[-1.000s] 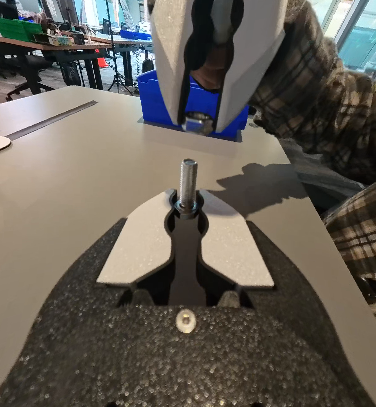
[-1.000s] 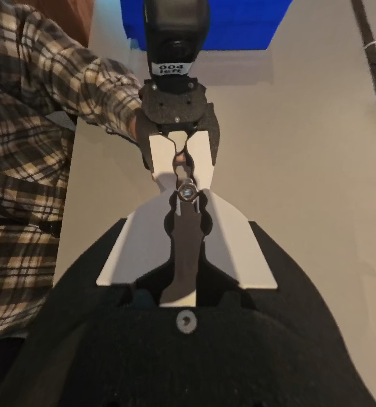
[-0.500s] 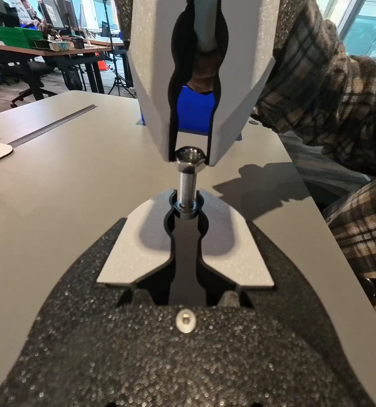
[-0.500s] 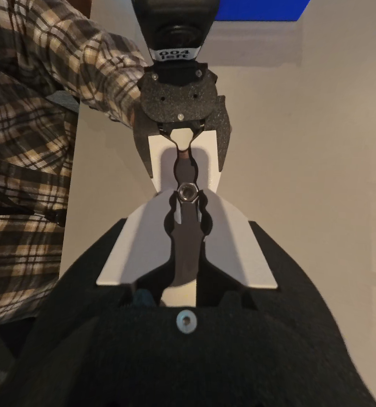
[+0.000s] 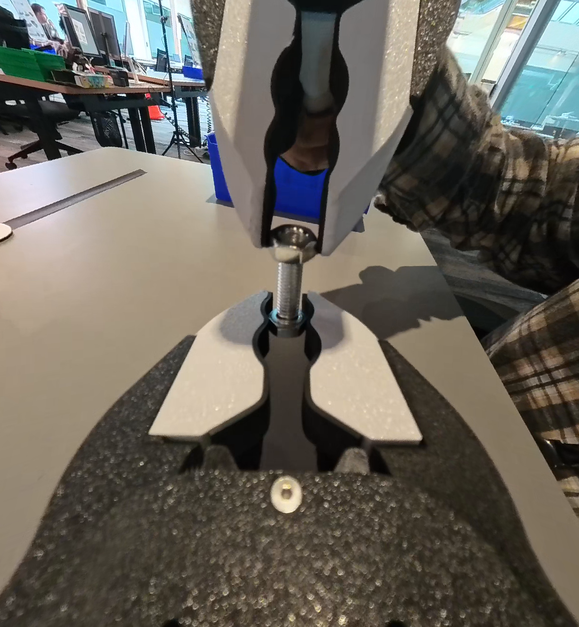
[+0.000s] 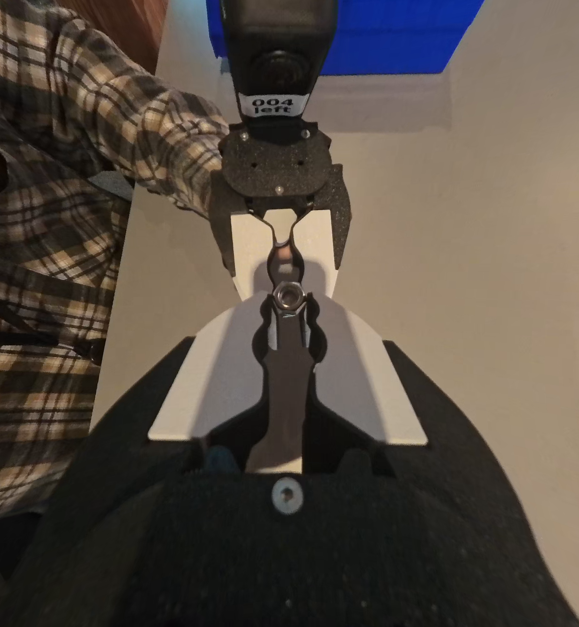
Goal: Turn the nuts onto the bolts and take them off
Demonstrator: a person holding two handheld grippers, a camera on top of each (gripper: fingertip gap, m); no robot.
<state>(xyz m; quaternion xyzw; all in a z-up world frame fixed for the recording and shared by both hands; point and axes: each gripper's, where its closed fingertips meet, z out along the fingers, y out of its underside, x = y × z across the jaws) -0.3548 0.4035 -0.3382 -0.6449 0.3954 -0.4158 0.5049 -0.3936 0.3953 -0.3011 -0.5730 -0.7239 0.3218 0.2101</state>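
Left gripper point(image 5: 287, 317) clamped on bolt point(image 5: 287, 288) near its base, shank upright above table point(image 5: 111, 271) to present the threaded tip. Right gripper point(image 5: 293, 246) pinching nut point(image 5: 292, 242) flat, bore centred on that tip, touching, apparently to start the thread squarely. Blue bin point(image 5: 298, 185) behind.

looks like i'm in an open-plan office or lab space: long desks point(image 5: 78, 90) with monitors point(image 5: 78, 40) behind my grey table point(image 5: 95, 254), a rolling chair point(image 5: 40, 142), a tripod point(image 5: 176, 135), green bins point(image 5: 20, 62), big glass windows point(image 5: 535, 57).
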